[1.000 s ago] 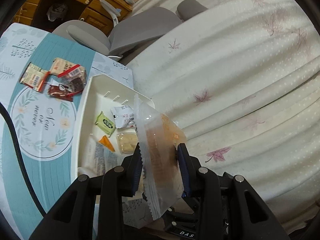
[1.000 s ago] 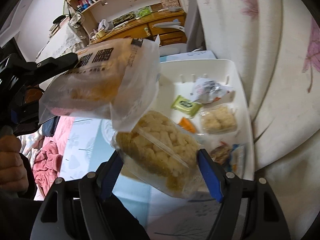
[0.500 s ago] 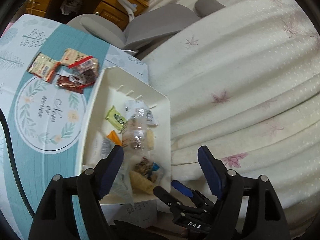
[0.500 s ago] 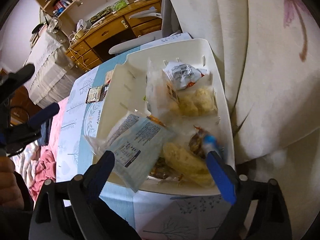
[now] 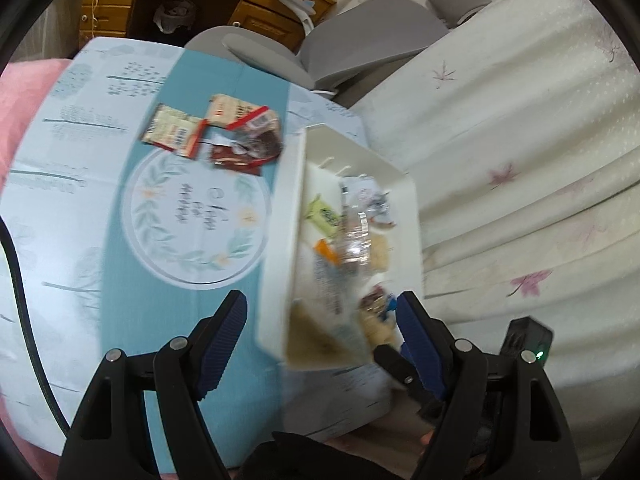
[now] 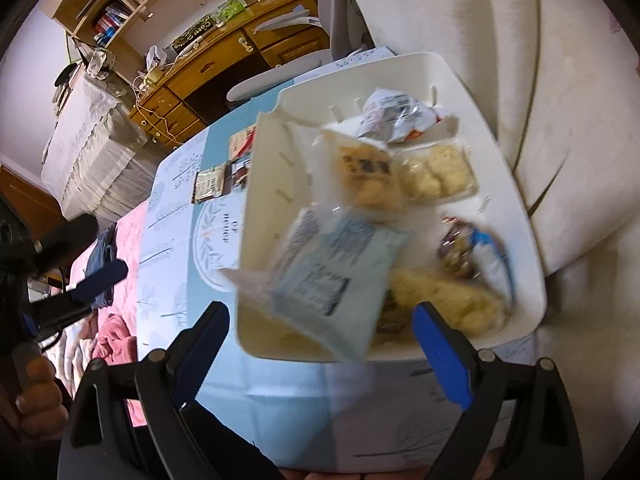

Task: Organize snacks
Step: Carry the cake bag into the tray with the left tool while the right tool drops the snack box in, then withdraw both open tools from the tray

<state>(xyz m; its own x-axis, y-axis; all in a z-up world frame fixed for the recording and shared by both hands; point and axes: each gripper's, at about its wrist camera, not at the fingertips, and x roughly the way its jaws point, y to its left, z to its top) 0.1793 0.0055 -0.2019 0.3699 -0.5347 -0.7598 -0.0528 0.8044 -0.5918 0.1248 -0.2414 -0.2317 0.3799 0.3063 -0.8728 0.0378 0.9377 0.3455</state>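
Both the left gripper (image 5: pixel 320 320) and the right gripper (image 6: pixel 320 334) hung with jaws apart and empty over the white tray (image 6: pixel 472 76), whose snack bags (image 6: pixel 340 272) lay heaped inside, while loose packets (image 5: pixel 216 132) waited on the tablecloth (image 5: pixel 80 220) beside it.

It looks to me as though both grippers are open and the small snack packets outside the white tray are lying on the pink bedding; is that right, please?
Not quite. The left gripper and right gripper are indeed open, but the small snack packets outside the white tray lie on the blue patterned tablecloth, beside the tray's far corner, not on the pink bedding. The left wrist view shows it.
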